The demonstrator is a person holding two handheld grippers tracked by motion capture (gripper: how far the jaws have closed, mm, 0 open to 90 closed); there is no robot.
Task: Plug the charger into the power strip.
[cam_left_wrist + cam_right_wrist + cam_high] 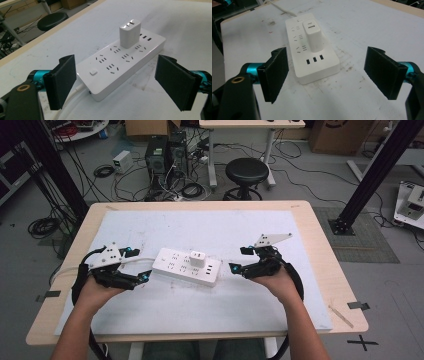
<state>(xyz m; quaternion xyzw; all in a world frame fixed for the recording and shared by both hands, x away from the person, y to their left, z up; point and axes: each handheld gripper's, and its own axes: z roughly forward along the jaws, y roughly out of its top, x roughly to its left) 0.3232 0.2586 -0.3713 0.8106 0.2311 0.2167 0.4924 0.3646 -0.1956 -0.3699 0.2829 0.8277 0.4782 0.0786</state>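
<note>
Power strip (186,266): white, flat on the counter (320,270), on its white mat, between the two claws.
Charger (197,257): white block, upright, plugged into the strip's middle.
Cord (71,100): white, leaves the strip's end beside the left claw.
Left claw (137,265): wide, empty, its jaws either side of the strip's cord end, not touching.
Right claw (240,258): wide, empty, just off the strip's other end.

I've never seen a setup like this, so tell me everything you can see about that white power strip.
The power strip is a flat, glossy white plastic bar lying on the table's white mat. Its top carries rows of sockets, three USB ports and a small button. A white charger block stands plugged in, and a white cable leaves one end. Neither gripper's fingers touch it.
</note>
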